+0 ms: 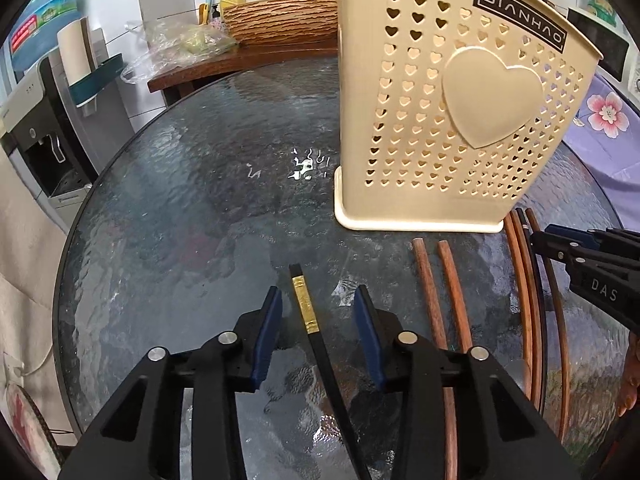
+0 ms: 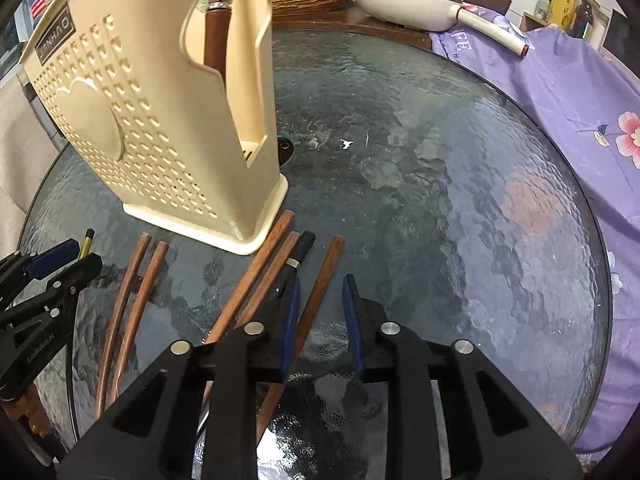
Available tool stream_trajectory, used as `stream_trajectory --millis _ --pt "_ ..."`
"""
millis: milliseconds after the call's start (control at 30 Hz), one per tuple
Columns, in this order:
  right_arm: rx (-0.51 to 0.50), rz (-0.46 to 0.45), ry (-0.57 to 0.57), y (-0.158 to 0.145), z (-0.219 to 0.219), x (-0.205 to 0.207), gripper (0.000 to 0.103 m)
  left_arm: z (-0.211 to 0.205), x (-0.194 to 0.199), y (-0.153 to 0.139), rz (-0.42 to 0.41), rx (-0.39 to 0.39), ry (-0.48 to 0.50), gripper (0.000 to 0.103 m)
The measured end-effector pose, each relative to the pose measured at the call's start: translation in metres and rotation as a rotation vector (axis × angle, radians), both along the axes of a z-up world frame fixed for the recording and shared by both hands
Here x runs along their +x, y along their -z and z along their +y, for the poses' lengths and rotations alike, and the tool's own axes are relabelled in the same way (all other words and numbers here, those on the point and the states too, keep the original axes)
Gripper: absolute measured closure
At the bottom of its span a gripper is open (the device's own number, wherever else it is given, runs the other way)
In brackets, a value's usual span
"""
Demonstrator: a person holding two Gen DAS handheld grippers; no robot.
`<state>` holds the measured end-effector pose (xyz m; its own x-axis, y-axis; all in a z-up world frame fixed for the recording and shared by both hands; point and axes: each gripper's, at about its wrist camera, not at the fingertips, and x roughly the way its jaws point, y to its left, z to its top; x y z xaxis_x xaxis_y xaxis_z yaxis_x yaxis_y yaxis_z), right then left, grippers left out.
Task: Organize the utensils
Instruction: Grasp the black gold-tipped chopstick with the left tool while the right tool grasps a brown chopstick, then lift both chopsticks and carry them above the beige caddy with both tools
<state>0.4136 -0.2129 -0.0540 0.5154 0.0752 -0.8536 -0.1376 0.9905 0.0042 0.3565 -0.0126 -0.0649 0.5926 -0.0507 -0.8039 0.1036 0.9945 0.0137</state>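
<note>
A cream utensil holder (image 1: 452, 112) with heart holes stands on the round glass table (image 1: 192, 200); in the right wrist view (image 2: 160, 120) a brown handle (image 2: 216, 36) shows inside it. My left gripper (image 1: 318, 300) is open, its pads either side of a black chopstick with a gold band (image 1: 306, 310) lying on the glass. My right gripper (image 2: 320, 286) is open over a brown wooden chopstick (image 2: 316, 296). Several more brown chopsticks (image 2: 256, 276) and a black one (image 2: 300, 252) lie beside it. Two brown chopsticks (image 1: 436, 292) lie between the grippers.
A wooden counter (image 1: 240, 62) behind the table carries a ribbed wooden bowl (image 1: 280, 20), plastic bags and a soap bottle. A white pan (image 2: 408, 0) sits at the back right. Purple floral cloth (image 2: 560, 92) borders the table's right side. A water dispenser (image 1: 44, 128) stands left.
</note>
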Motion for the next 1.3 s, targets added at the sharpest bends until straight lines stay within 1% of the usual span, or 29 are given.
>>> stream_trajectory --millis 33,67,133,333,433,567,600,667,867,967,1067,1167,1300 --pt "-0.004 -0.003 0.000 0.000 0.001 0.000 0.089 -0.001 0.000 0.000 0.000 0.001 0.001 0.072" --pt "-0.006 -0.006 0.002 0.000 0.001 -0.001 0.090 -0.002 0.000 0.000 0.000 0.000 0.004 0.078" --pt "0.001 -0.009 0.008 0.000 0.001 -0.003 0.092 -0.003 0.000 0.000 0.001 -0.002 0.008 0.084" --pt "0.009 -0.020 0.019 0.001 0.000 -0.002 0.094 -0.003 -0.001 0.000 0.000 -0.005 -0.004 0.087" --pt "0.014 -0.026 0.025 0.002 0.000 -0.001 0.095 -0.002 0.000 -0.001 -0.001 -0.011 -0.011 0.094" --pt "0.042 -0.031 0.040 0.002 -0.003 0.000 0.095 0.000 0.004 -0.002 0.005 -0.040 -0.019 0.095" --pt "0.059 -0.030 0.040 0.002 -0.005 0.001 0.095 0.000 0.005 -0.002 0.006 -0.042 -0.017 0.095" --pt "0.096 -0.027 0.039 0.002 -0.009 0.002 0.095 0.000 0.007 -0.002 0.012 -0.076 0.002 0.095" --pt "0.218 -0.081 0.032 -0.016 -0.024 -0.005 0.095 0.006 0.005 -0.008 0.014 -0.143 0.015 0.096" --pt "0.295 -0.120 0.007 -0.034 -0.034 -0.014 0.095 0.009 -0.002 -0.022 -0.013 -0.185 0.029 0.096" --pt "0.365 -0.148 -0.026 -0.051 -0.042 -0.023 0.095 0.011 -0.013 -0.047 -0.070 -0.210 0.046 0.096" --pt "0.421 -0.182 -0.056 -0.069 -0.049 -0.034 0.095 0.012 -0.022 -0.066 -0.108 -0.241 0.062 0.096" --pt "0.485 -0.218 -0.101 -0.094 -0.058 -0.048 0.095 0.010 -0.039 -0.094 -0.171 -0.254 0.087 0.096"
